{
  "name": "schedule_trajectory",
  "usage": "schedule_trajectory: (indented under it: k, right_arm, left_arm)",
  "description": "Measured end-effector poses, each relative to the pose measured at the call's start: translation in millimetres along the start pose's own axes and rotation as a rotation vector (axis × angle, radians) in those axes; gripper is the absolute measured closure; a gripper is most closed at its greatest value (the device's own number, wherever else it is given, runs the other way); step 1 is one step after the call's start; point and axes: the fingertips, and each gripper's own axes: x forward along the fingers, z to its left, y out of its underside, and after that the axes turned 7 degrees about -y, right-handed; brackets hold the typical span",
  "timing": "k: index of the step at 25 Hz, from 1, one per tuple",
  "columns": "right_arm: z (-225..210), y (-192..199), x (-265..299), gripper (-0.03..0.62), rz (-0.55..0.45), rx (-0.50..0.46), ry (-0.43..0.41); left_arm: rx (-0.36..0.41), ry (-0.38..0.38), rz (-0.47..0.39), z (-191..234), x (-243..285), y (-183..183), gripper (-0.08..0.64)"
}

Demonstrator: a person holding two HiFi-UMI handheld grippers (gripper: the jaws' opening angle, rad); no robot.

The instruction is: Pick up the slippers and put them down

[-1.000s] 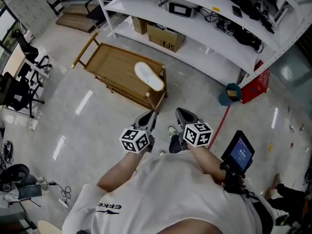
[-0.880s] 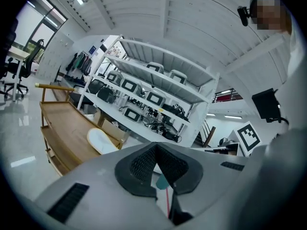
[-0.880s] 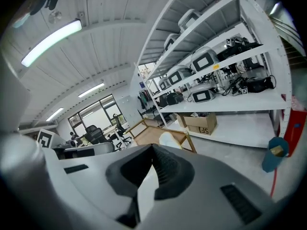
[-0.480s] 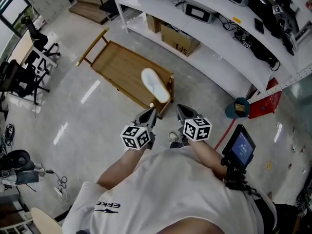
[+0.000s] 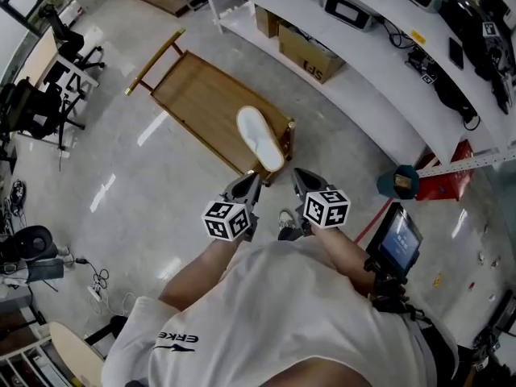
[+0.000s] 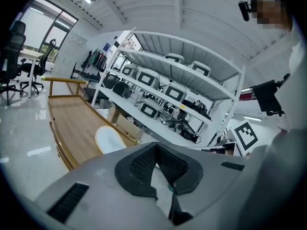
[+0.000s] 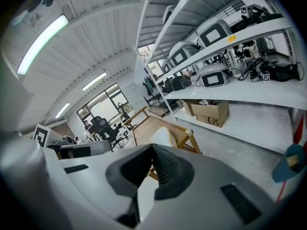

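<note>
At the near end of the wooden trolley (image 5: 197, 95), 1 white slipper (image 5: 260, 138) has been approached since 1 second ago, left gripper (image 5: 246, 185) and right gripper (image 5: 302, 180) being held shut and empty, so pickup is judged near.

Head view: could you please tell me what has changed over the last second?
The left gripper and right gripper have come closer to the wooden cart; its near corner now sits just ahead of them. Nothing was taken hold of or let go. The white slipper still lies on the cart, and both pairs of jaws are shut and empty.
</note>
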Motion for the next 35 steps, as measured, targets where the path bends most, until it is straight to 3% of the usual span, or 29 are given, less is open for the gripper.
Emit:
schedule_trajectory:
  k: [23,25,29,35]
  right_arm:
    - [-71,61,85,0.586,0.221,0.103,-0.049]
    - [-70,66,91,0.546,0.230,0.127,-0.075]
    - [-76,72,105,0.402,0.249,0.169,-0.112]
    - [-85,83,125,0.370,0.288,0.200,-0.142]
  left_arm:
    - [-0.102,-0.162,0.171,66,48,61,0.557]
    - [-0.106,-0.174,0.183,68,46,65,0.557]
    - [-0.112,-0.193,0.193,72,47,68,0.557]
    - [-0.127,-0.238,0.198,81,38,75,0.557]
